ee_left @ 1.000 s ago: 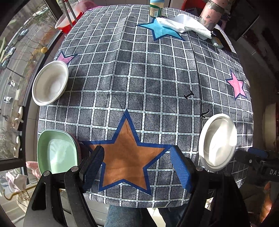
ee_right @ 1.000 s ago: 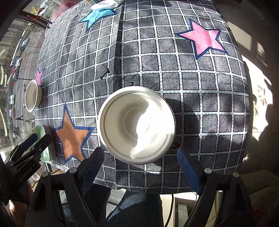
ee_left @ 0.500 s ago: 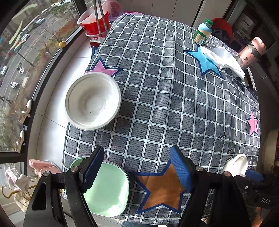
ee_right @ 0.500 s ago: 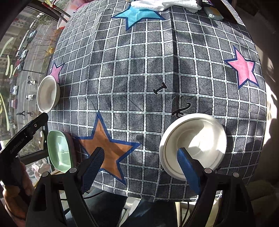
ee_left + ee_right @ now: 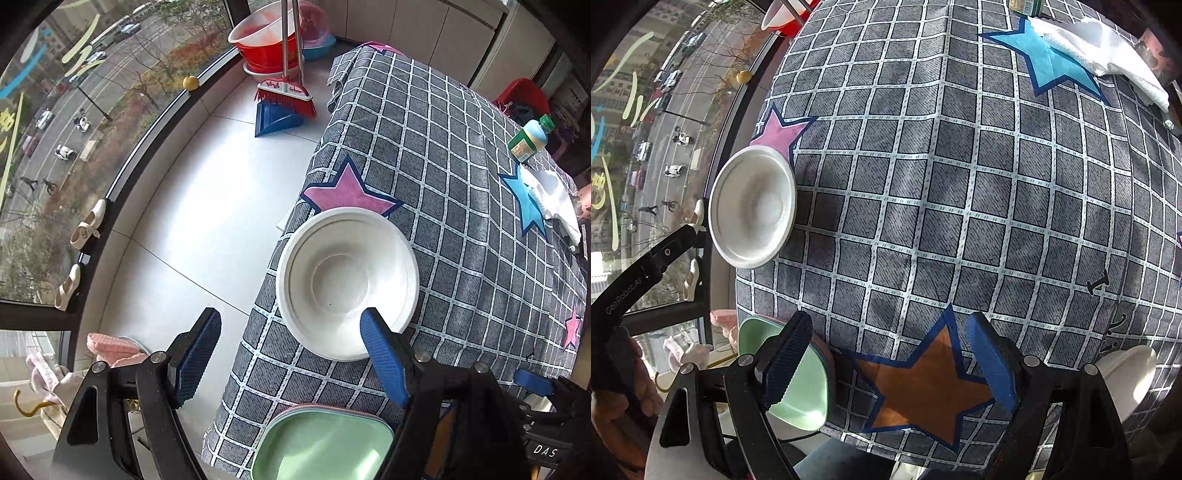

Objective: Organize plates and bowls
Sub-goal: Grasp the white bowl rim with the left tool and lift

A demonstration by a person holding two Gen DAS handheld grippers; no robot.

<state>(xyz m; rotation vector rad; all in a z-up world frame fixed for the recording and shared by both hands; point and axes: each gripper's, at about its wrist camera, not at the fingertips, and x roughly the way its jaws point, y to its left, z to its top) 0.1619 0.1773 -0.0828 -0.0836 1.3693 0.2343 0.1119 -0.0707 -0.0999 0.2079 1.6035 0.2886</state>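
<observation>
Nothing looked sorted yet: one white bowl (image 5: 347, 282) sat at the table's window edge, the green plates (image 5: 321, 445) at the near corner, and another bowl (image 5: 1134, 374) far to the right. Our left gripper (image 5: 291, 354) hung over the first bowl and our right gripper (image 5: 890, 363) over the orange star (image 5: 923, 384), both with jaws apart and empty, so we judged all the gathering still lay ahead.

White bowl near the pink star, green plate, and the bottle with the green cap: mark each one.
white bowl (image 5: 345, 282), left wrist view, on its inner bottom.
green plate (image 5: 325, 445), left wrist view, on its flat centre.
bottle (image 5: 529, 140), left wrist view, on its body.
</observation>
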